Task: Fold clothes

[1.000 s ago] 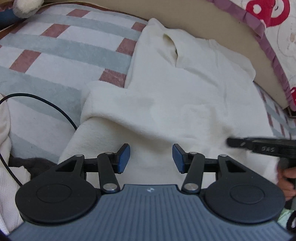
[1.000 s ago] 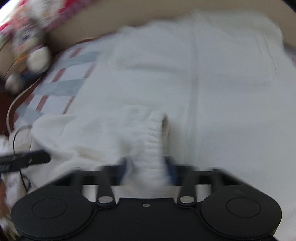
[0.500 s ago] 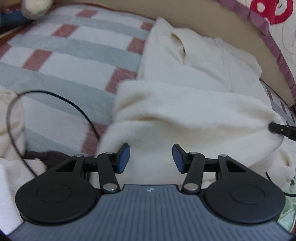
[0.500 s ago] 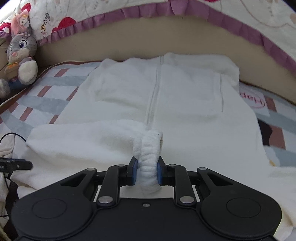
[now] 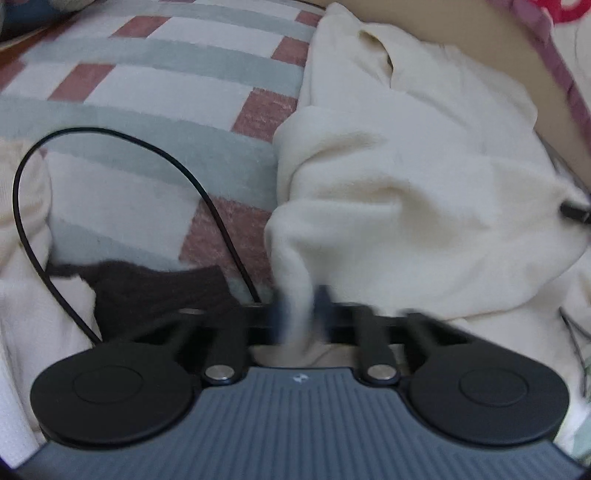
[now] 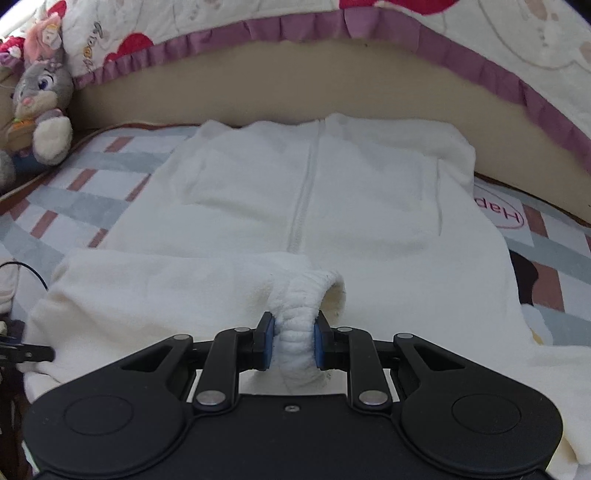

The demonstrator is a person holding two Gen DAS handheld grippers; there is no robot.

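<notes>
Right wrist view: the right gripper [image 6: 292, 341] has its blue pads [image 6: 266, 341] pressed in on a ribbed cuff [image 6: 301, 317] of the white fleece garment [image 6: 332, 192], and the cuff bulges up between them in a thick roll. The garment lies spread on the striped blanket [image 6: 74, 199], zip running away down its middle toward the beige bed edge [image 6: 295, 81], and a sleeve [image 6: 166, 284] is folded across its near part, from the left edge to the cuff. A plush rabbit [image 6: 40, 99] sits at the far left corner, and a frilled quilt [image 6: 443, 33] hangs above the bed edge. Left wrist view: the left gripper [image 5: 301, 314] is blurred, but its fingers are drawn close together with a fold of the garment [image 5: 406, 192] pinched between them; the cloth rises from the pinch into a loose heap over the right half of the frame. A black cable [image 5: 122, 136] loops over the blanket [image 5: 147, 74] at left, and a dark cloth [image 5: 155, 288] lies just beside the gripper's left arm. The other gripper's tip [image 5: 574, 214] pokes in at the right edge against the fleece.
</notes>
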